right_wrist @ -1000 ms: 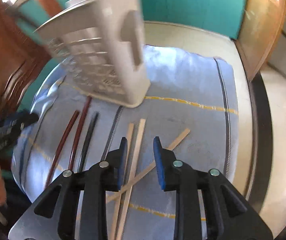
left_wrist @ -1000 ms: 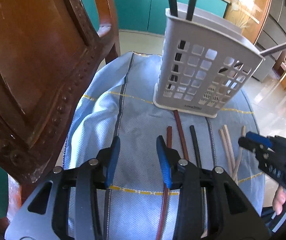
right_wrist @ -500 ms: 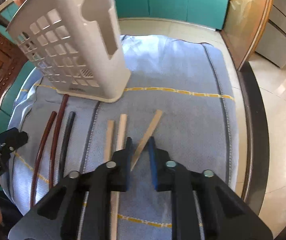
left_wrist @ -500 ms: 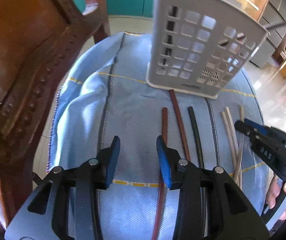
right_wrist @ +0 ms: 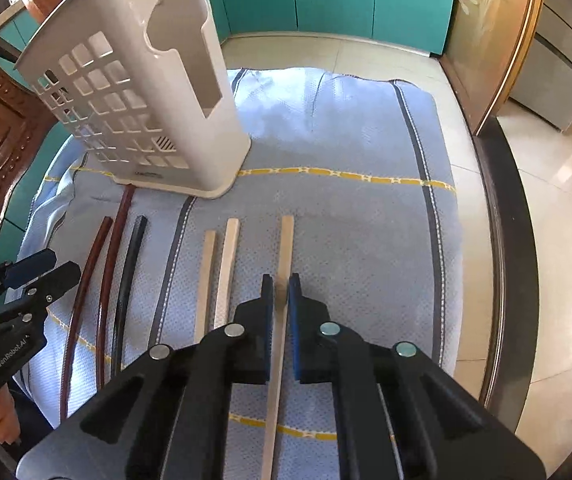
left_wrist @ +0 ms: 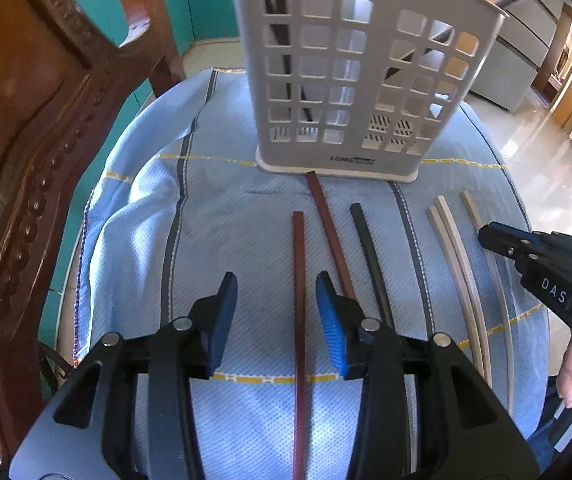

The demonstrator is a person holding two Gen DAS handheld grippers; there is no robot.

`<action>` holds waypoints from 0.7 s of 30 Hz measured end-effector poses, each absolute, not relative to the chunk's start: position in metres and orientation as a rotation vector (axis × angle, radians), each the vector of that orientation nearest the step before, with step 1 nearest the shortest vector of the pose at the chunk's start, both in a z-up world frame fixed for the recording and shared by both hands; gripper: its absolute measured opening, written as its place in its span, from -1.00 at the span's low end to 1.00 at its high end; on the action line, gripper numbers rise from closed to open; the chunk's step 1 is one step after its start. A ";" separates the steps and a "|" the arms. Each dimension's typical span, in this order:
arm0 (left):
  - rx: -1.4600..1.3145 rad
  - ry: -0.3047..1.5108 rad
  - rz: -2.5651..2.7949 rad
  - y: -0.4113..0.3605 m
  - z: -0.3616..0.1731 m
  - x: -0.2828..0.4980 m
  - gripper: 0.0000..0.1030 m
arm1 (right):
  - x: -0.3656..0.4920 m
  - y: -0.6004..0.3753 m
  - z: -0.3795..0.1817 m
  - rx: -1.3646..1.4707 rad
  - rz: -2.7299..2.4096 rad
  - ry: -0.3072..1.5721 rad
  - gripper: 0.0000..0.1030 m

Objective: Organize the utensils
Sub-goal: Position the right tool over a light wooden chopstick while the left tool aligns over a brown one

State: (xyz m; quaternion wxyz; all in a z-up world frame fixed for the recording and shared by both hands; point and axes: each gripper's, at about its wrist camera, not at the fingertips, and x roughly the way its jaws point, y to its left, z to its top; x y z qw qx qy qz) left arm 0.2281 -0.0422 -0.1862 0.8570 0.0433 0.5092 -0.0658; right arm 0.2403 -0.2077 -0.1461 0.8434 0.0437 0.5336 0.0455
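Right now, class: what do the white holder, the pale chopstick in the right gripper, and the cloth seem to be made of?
White holder: likely moulded plastic, smooth and semi-matt, with a cut-out grid.
Pale chopstick, in the right gripper: probably bare wood or bamboo, flat tan, no shine.
Cloth: woven fabric, dotted weave, stitched stripes, folds at the edge.

Holder: white perforated plastic utensil holder (left_wrist: 360,76) stands upright at 12 o'clock on the light blue cloth (left_wrist: 237,216).
Dark sticks: reddish-brown chopstick (left_wrist: 298,304) lies between the jaws; a second reddish-brown stick (left_wrist: 328,228) and a black stick (left_wrist: 370,252) lie just right.
Pale sticks: three light wooden chopsticks (left_wrist: 452,248) at 3 o'clock.
Left gripper (left_wrist: 275,320): jaws opening, pads clear of the chopstick.
Right gripper (left_wrist: 498,236): black, at 3 o'clock, over the pale sticks.
Chair: carved brown wooden chair (left_wrist: 37,120) at 9 o'clock.
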 end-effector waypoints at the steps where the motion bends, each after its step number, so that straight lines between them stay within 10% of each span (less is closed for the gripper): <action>1: 0.097 1.067 -0.137 -0.043 -0.184 0.229 -0.20 | 0.239 -0.207 -0.145 0.084 0.093 1.118 -0.80; 21: 0.151 1.094 -0.100 -0.073 -0.207 0.252 -0.19 | 0.237 -0.200 -0.147 0.034 0.063 1.118 -0.59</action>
